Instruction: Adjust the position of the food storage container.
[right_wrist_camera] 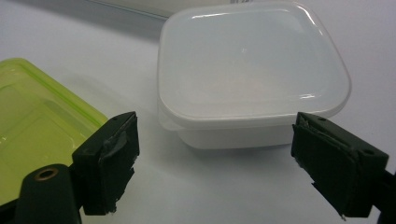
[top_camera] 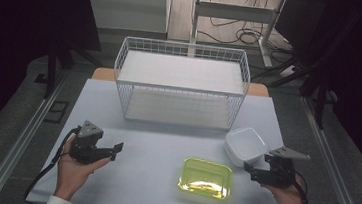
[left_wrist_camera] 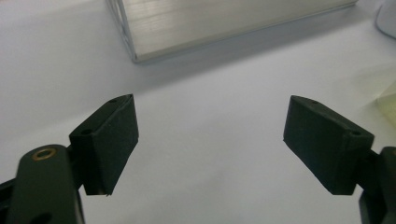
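The white box [right_wrist_camera: 252, 84] sits with its lid on at the right side of the table [top_camera: 154, 149], just in front of the wire rack [top_camera: 181, 82] and close beside the green box [top_camera: 206, 178]. It lies straight ahead of your right gripper [right_wrist_camera: 215, 163], whose jaws stand wide apart with nothing between them; the box's near wall is a little beyond the pads and looks about as wide as the gap. Judging from that, push forward level and low so the pads pass either side of the wall below the lid's rim, and centre the box before you close, since an off-centre pinch would likely skew it or nudge it into the green box. Keep clear of the lid's overhang. Your left gripper [top_camera: 95, 145] rests on the left of the table, jaws also wide and empty, over bare surface; leave it there, well apart.
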Demonstrator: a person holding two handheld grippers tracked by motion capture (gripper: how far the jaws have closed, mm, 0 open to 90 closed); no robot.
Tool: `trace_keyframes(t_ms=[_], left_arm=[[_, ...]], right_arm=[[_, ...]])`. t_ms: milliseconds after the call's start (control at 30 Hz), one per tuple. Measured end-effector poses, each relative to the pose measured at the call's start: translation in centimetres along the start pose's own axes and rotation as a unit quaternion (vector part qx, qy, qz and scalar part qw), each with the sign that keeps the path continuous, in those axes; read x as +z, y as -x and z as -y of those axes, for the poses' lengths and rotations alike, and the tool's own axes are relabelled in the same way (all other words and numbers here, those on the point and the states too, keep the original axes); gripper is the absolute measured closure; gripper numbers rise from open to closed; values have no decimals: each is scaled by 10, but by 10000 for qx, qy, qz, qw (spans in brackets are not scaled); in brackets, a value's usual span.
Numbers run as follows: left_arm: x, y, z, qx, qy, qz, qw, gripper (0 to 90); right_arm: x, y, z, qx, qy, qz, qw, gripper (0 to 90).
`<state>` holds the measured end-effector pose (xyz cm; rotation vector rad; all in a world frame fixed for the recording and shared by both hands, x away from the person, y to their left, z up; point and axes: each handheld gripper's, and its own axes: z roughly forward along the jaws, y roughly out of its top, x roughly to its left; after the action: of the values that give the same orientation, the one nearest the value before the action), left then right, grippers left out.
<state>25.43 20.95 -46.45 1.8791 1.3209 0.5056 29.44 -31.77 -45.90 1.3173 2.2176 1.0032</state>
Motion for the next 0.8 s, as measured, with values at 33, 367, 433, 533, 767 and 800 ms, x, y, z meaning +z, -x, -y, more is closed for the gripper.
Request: trace_keyframes(t_ms=[33, 367, 433, 533, 767, 800], left_arm=[[1, 1, 0, 37, 4, 14, 10000, 168], [6, 3, 1, 216, -288, 36, 9993, 155], [3, 2, 1, 218, -284, 48, 9993, 155], [0, 1, 0, 149, -259, 82, 9995, 156], [-4, 0, -2, 172, -414, 7, 9990, 161], [-4, 0, -2, 172, -414, 7, 9990, 162]], right_arm=[[0, 0, 0, 0, 0, 0, 10000, 155], [-1, 1, 4, 72, -146, -52, 9999, 178], [-1, -1, 2, 69, -151, -88, 9998, 179], [-2, -2, 2, 60, -178, -58, 9998, 201], [-1, -3, -3, 141, -378, -102, 9991, 265], [-1, -3, -3, 141, -378, -102, 9991, 265]])
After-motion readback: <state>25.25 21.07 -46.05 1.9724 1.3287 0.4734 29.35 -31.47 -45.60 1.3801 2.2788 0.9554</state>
